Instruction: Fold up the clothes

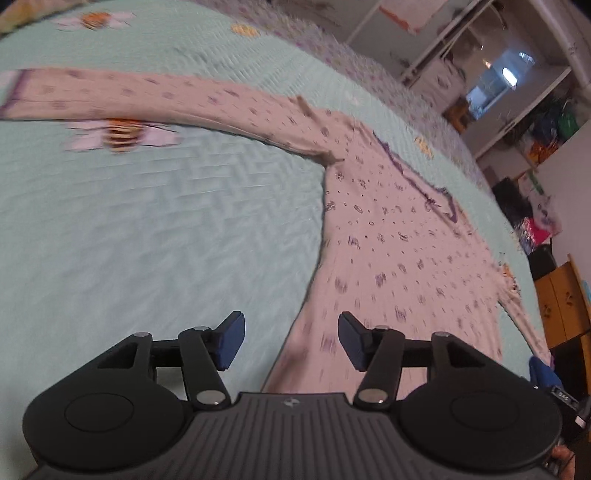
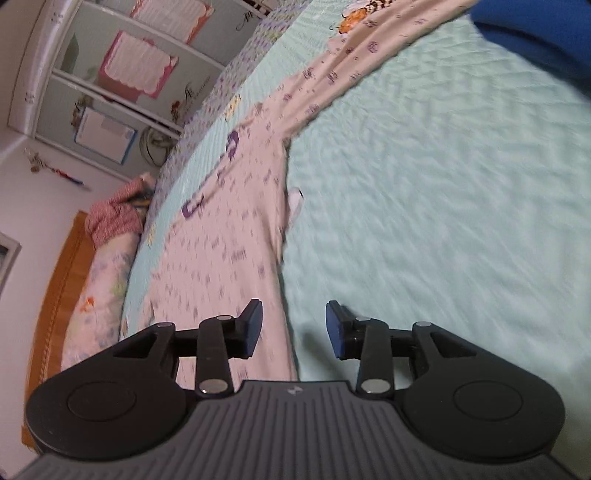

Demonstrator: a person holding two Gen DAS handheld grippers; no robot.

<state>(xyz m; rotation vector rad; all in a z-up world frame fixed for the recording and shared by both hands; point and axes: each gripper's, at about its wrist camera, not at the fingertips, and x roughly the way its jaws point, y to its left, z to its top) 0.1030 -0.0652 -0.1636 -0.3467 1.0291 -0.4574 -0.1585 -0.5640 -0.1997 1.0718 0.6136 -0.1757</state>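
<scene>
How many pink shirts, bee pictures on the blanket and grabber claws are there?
Pink shirt: 1
Bee pictures on the green blanket: 2, the other further off
Grabber claws: 2, left gripper and right gripper, both open and empty
Total: 5

Each camera sits on its own gripper and looks forward and down, close over the bed [image 1: 147,221]. The left view faces the shelves [image 1: 491,74], the right view the headboard [image 2: 55,266]. Both share the pink shirt [image 1: 388,240].
</scene>
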